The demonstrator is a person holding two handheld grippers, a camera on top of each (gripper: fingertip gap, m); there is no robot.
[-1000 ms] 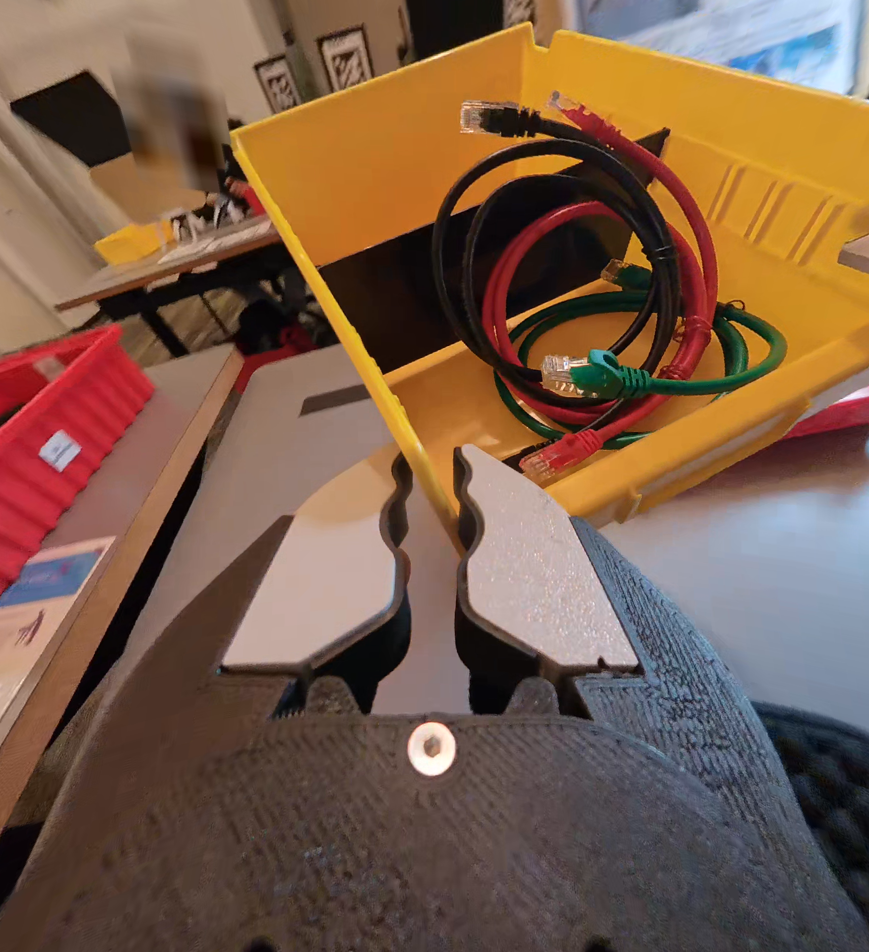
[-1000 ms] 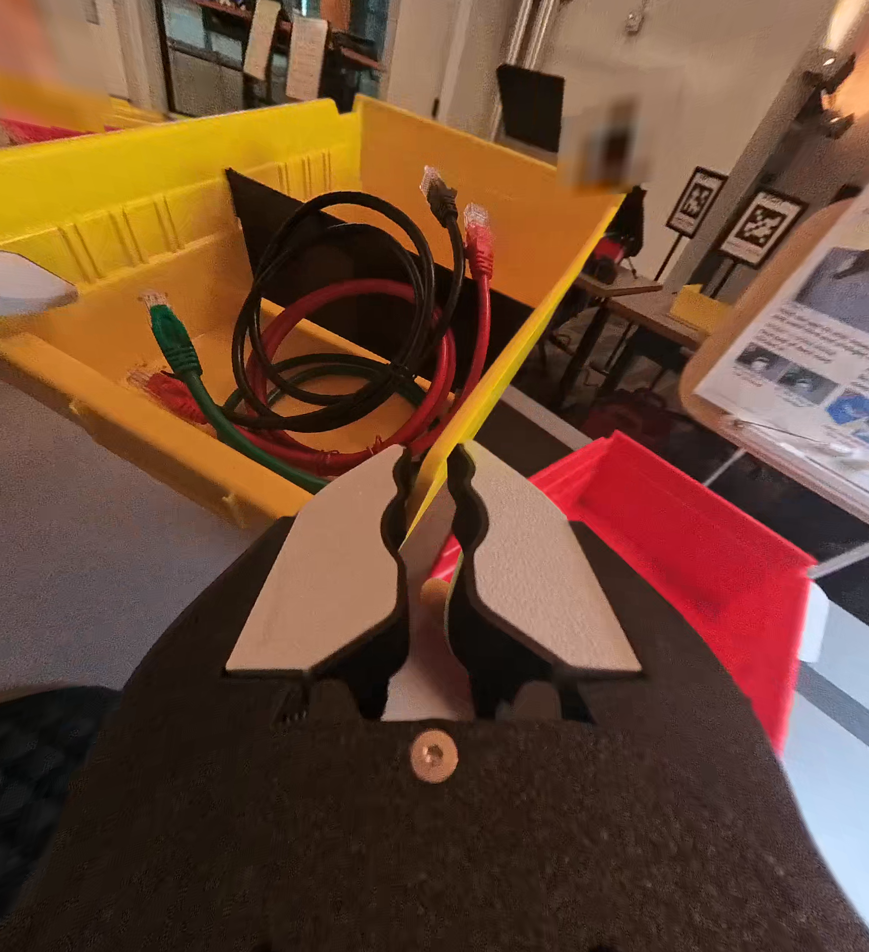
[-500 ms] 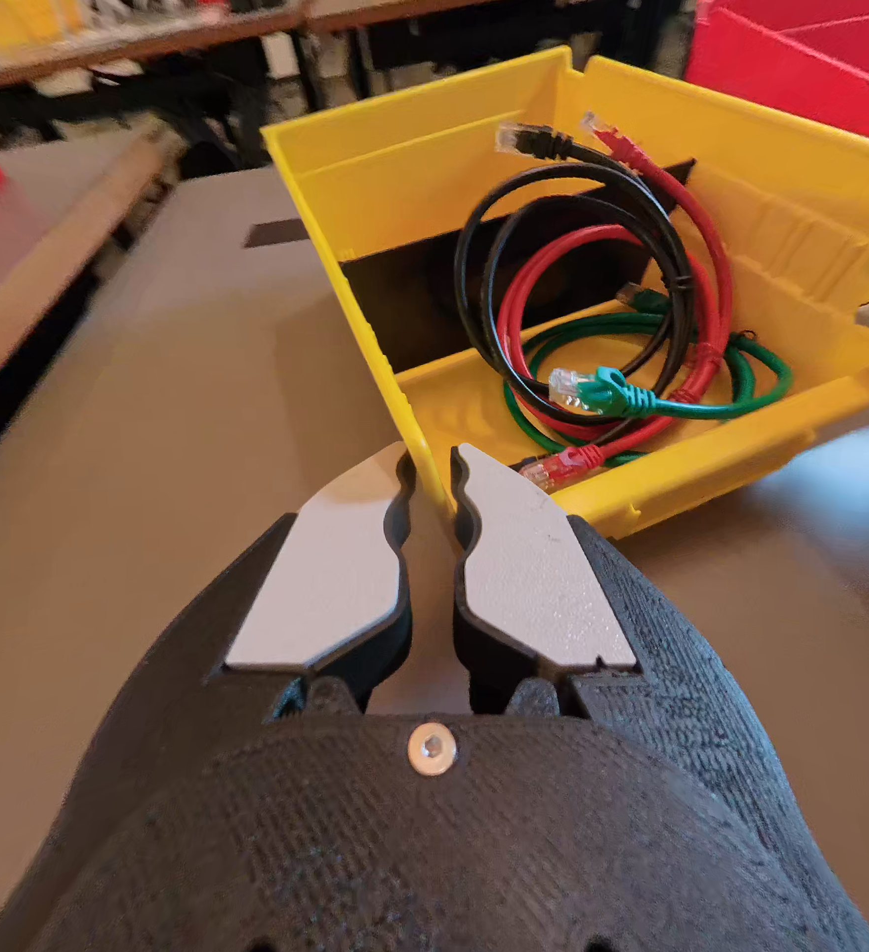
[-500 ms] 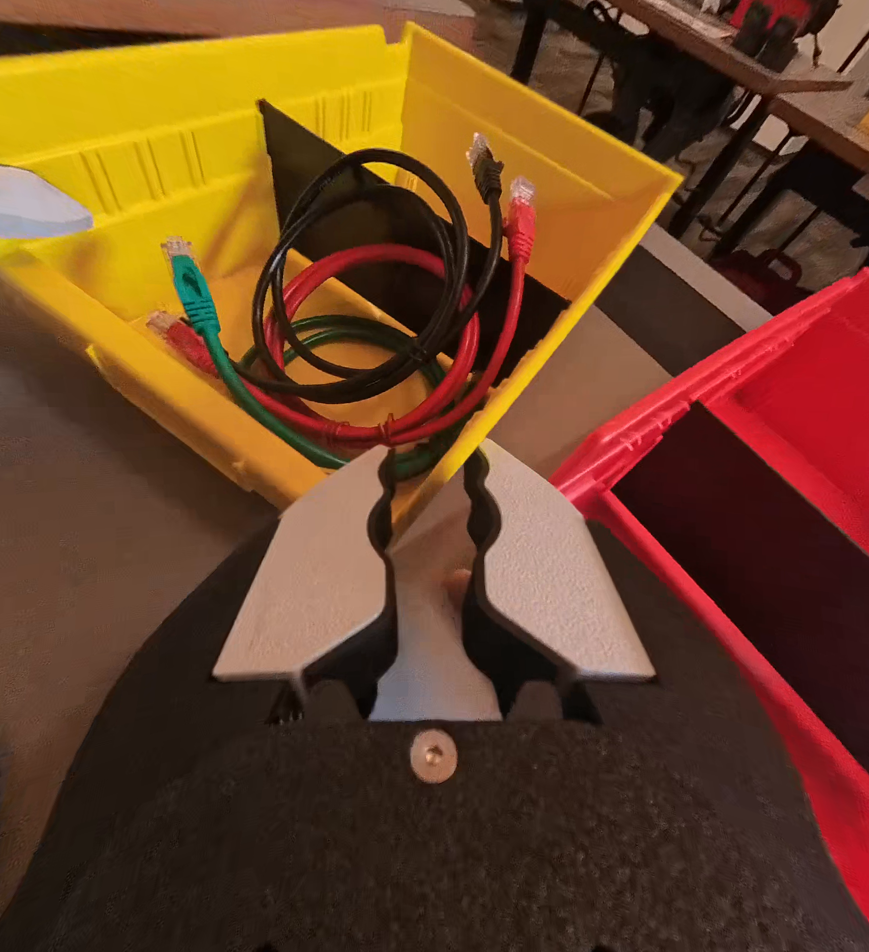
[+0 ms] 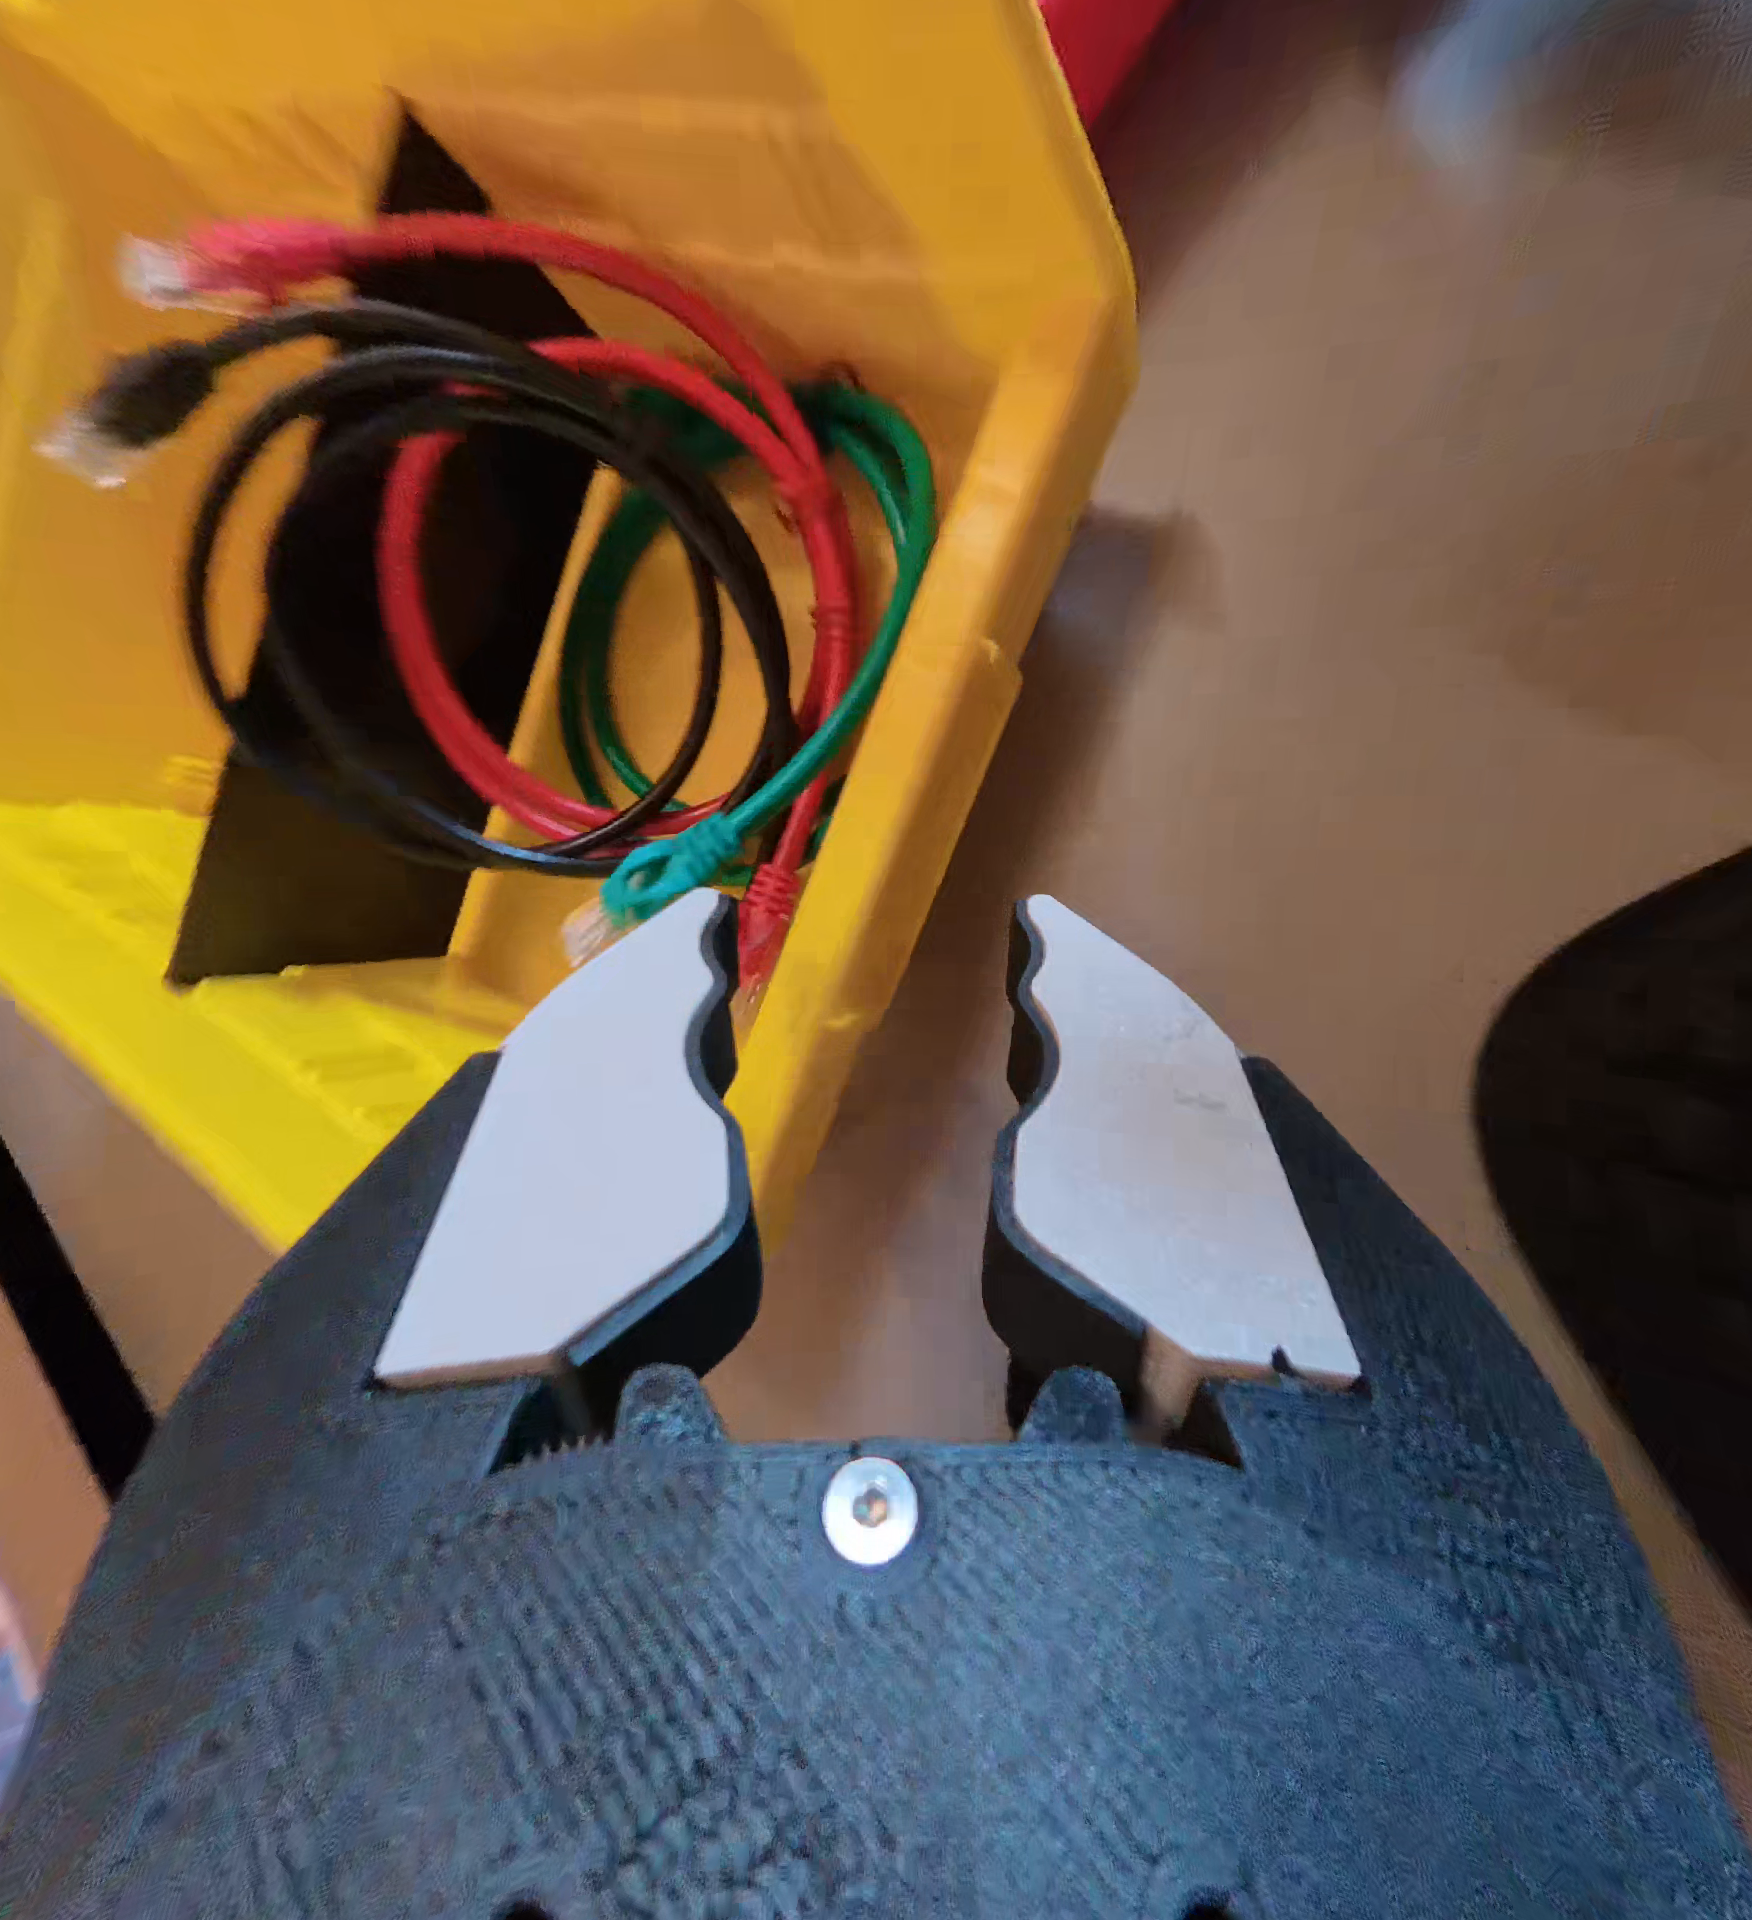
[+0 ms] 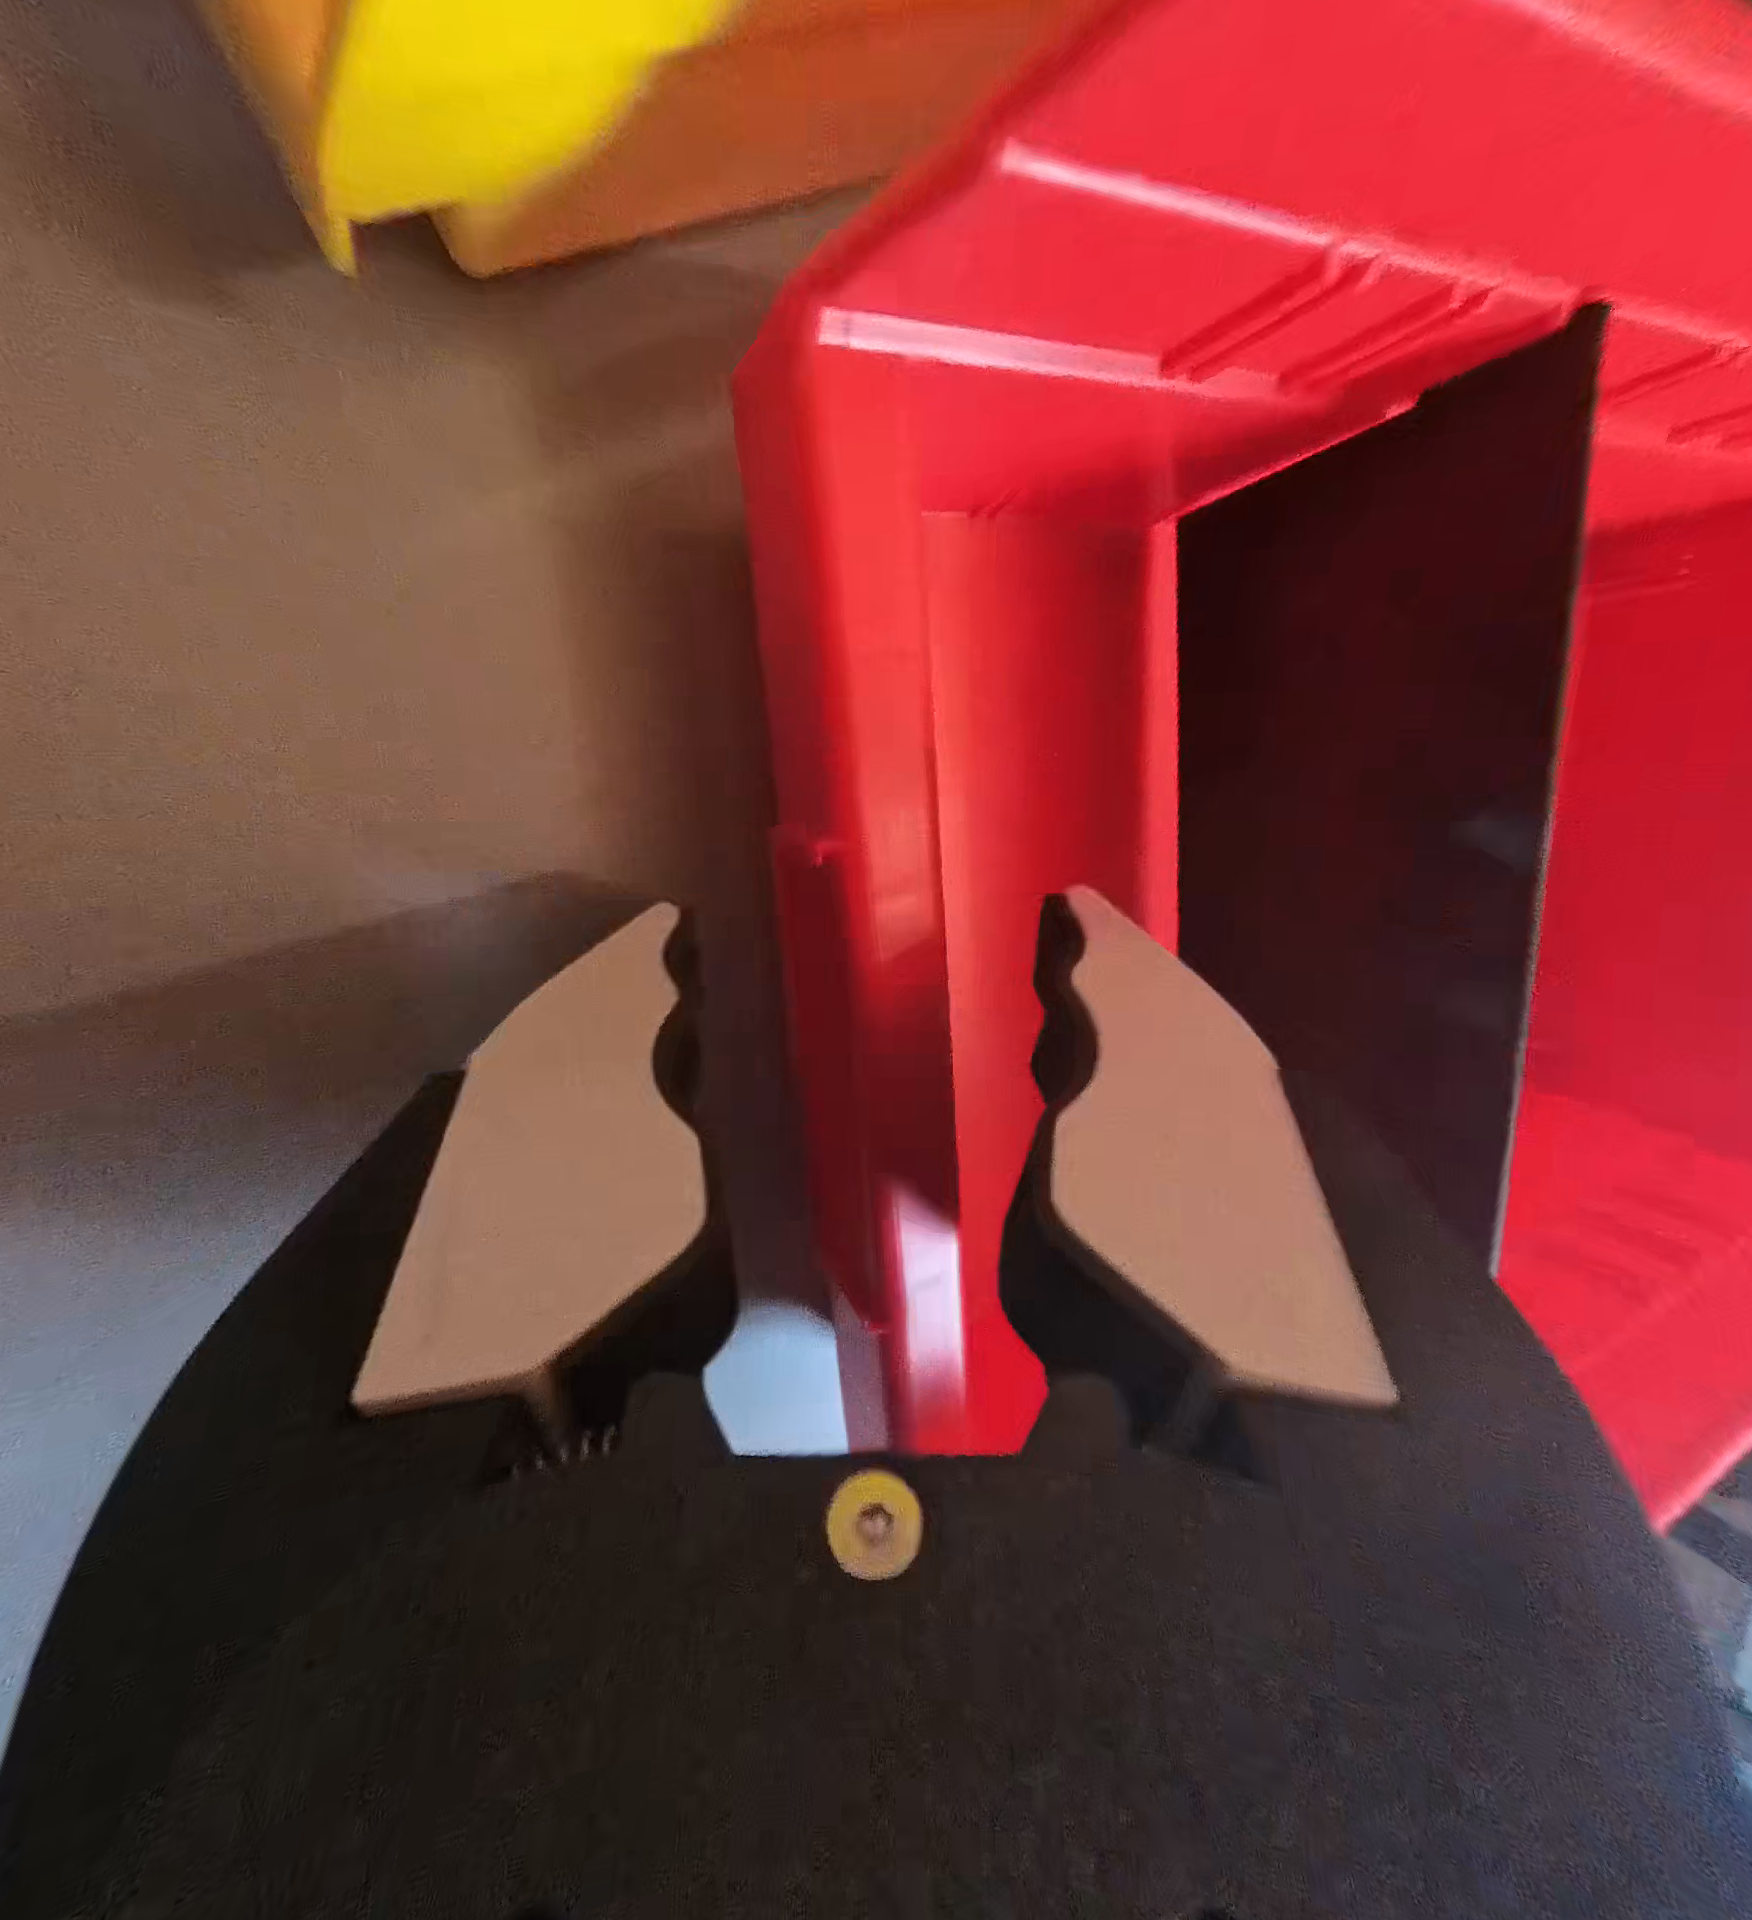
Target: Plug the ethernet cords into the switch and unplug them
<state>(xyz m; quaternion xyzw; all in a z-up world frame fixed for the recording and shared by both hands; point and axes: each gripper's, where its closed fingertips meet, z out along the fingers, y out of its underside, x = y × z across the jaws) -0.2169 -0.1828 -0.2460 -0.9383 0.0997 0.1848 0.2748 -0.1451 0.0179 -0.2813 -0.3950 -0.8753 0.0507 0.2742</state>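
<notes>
A yellow bin (image 5: pixel 1007 582) lies on the table and holds coiled ethernet cords: a black one (image 5: pixel 259 644), a red one (image 5: pixel 415 644) and a green one (image 5: pixel 893 582). My left gripper (image 5: pixel 867 925) is open and empty, its jaws astride the bin's near corner, the left finger close to the green plug (image 5: pixel 654 878). My right gripper (image 6: pixel 867 925) is open and empty, its jaws on either side of the wall of a red bin (image 6: pixel 851 644). The yellow bin's corner (image 6: pixel 456 114) shows at the top of the right wrist view. No switch is in view.
The red bin has a black divider (image 6: pixel 1371 779) inside. A black mat (image 5: pixel 1682 1195) lies on the brown table (image 5: pixel 1423 520) to the right of my left gripper. The table's left edge (image 5: pixel 10 1226) runs close to the yellow bin. Spacing between my two grippers at the tips: around 20 cm.
Both grippers have opened and let go of the yellow bin's walls. The left one turned over the bin's corner. The right one swung right to the red bin's wall.
</notes>
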